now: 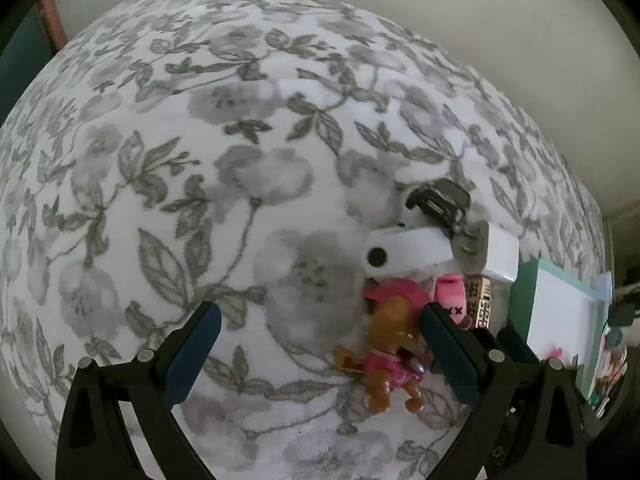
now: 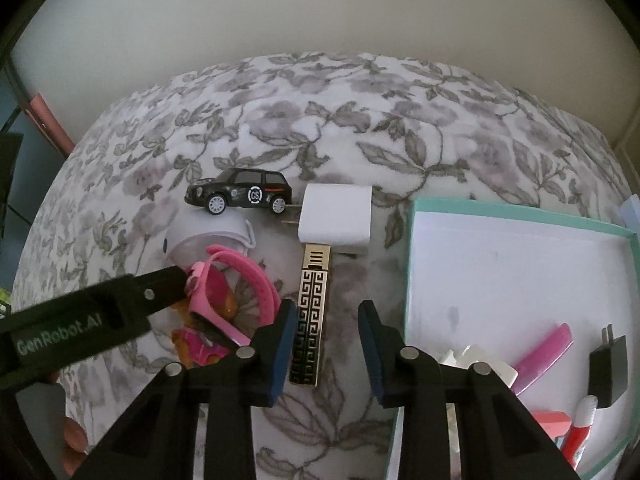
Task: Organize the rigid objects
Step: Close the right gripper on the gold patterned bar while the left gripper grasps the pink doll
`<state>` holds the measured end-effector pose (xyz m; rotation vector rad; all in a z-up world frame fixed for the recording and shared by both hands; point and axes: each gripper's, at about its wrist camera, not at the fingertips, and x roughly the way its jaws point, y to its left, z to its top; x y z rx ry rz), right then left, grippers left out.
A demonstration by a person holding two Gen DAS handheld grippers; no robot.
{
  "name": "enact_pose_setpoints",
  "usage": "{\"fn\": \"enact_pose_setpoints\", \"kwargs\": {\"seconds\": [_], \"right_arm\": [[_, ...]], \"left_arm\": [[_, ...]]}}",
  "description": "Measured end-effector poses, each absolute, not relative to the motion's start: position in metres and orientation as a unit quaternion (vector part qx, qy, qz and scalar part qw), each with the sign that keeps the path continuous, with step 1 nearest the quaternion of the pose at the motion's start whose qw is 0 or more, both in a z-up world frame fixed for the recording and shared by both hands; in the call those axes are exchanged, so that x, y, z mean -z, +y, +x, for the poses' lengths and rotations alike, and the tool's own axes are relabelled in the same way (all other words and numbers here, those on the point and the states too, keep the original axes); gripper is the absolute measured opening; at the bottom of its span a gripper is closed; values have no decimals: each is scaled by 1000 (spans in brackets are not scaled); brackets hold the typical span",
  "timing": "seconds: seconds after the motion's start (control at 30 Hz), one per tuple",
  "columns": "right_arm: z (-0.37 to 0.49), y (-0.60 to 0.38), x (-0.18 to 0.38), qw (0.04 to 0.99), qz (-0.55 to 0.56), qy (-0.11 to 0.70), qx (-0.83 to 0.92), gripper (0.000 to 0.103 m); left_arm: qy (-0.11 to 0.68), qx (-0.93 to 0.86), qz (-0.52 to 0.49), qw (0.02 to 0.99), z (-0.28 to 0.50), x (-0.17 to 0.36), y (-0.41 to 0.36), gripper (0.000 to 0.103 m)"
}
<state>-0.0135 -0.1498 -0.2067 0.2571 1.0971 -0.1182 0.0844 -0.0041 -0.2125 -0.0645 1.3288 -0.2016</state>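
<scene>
On the floral bedspread (image 2: 400, 128) lies a gold-and-black patterned lighter (image 2: 310, 320). My right gripper (image 2: 328, 340) hangs over it with the lighter between its jaws: the left pad is at its edge and the right pad stands clear of it. A white charger (image 2: 336, 216), a black toy car (image 2: 240, 192), a white round device (image 2: 208, 236), a pink watch (image 2: 240, 288) and a brown toy dog in pink (image 1: 392, 352) crowd together. My left gripper (image 1: 320, 328) is wide open, its right finger (image 1: 444, 344) beside the dog.
A teal-rimmed box (image 2: 412, 280) with a white floor stands to the right, holding a black charger (image 2: 608, 364), a pink stick (image 2: 540, 352) and a red-and-white tube (image 2: 580, 428). A person's fingers (image 2: 74, 436) show at the lower left. A pale wall rises behind the bed.
</scene>
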Motion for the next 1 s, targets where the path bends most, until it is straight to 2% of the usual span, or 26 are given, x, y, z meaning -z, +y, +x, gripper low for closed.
{"fn": "enact_pose_setpoints", "kwargs": {"seconds": [0.17, 0.47, 0.6, 0.7, 0.8, 0.9, 0.93, 1.0], "right_arm": [[-15, -151, 207, 844, 126, 519, 55, 35], [-16, -144, 207, 846, 106, 521, 48, 35], [-17, -143, 209, 846, 105, 521, 43, 32], [-19, -144, 208, 844, 114, 522, 41, 25], [-21, -142, 211, 840, 118, 529, 32, 23], [-24, -138, 211, 839, 110, 533, 33, 23], [-26, -137, 211, 837, 112, 534, 34, 23], [-30, -137, 211, 836, 117, 536, 34, 23]], "left_arm": [[621, 101, 16, 777, 81, 220, -21, 100], [625, 66, 29, 777, 82, 224, -13, 100], [633, 53, -9, 772, 85, 225, 5, 99], [642, 67, -38, 763, 84, 228, 12, 86], [640, 81, -27, 764, 80, 226, 8, 75], [637, 100, -20, 764, 79, 223, -3, 58], [637, 107, -22, 763, 78, 222, -5, 48], [635, 111, -18, 764, 76, 220, -11, 39]]}}
